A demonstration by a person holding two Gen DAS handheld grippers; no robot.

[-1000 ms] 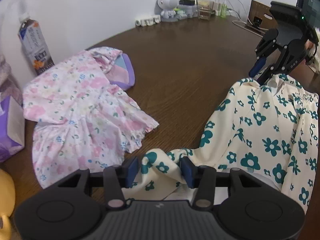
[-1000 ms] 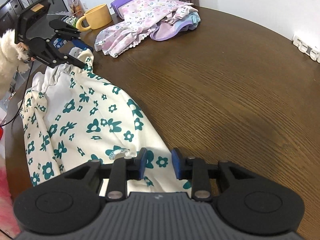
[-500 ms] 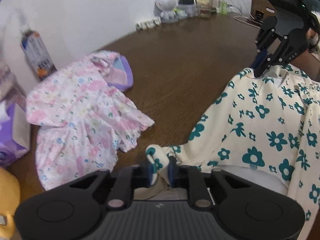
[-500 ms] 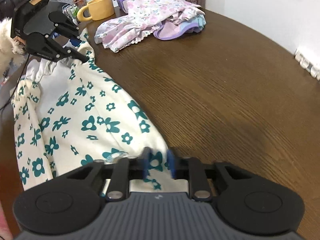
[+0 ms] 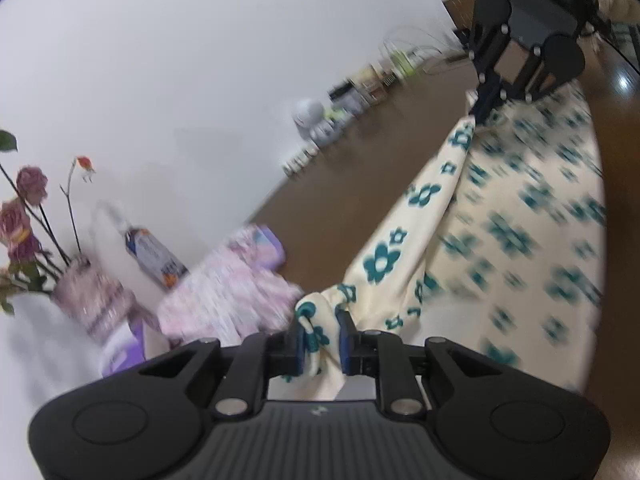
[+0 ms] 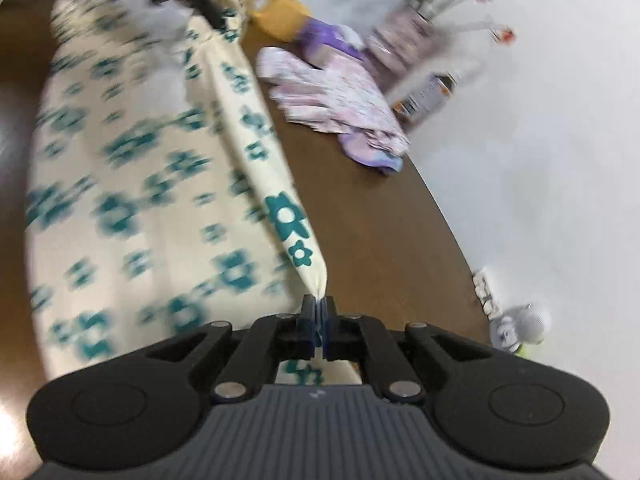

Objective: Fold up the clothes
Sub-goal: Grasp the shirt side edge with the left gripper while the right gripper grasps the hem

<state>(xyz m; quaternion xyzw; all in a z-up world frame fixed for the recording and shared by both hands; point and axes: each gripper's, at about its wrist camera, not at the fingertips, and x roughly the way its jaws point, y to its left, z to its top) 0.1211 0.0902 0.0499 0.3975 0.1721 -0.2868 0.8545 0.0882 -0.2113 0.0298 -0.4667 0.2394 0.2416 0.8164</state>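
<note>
A cream garment with teal flowers (image 5: 520, 216) hangs stretched above the brown table. My left gripper (image 5: 320, 334) is shut on one bunched corner of it. The other corner is pinched in my right gripper (image 6: 319, 312), also shut. Between the two grips the upper edge runs taut as a rolled band (image 6: 256, 132). The right gripper (image 5: 486, 110) appears at the top right of the left wrist view, holding the far corner. The left gripper (image 6: 212, 12) shows at the top left of the right wrist view. The cloth below is motion-blurred.
A pink floral garment on purple cloth (image 6: 340, 96) lies on the table (image 6: 372, 216) near the wall. A drink bottle (image 5: 154, 254), a vase of flowers (image 5: 86, 292), a purple tissue box (image 6: 326, 38) and a yellow mug (image 6: 276, 10) stand nearby. A white figurine (image 6: 524, 326) sits by the wall.
Both grippers closed on the garment's corners and lifted it off the table. The views tilted upward and the top edge pulled taut between them.
</note>
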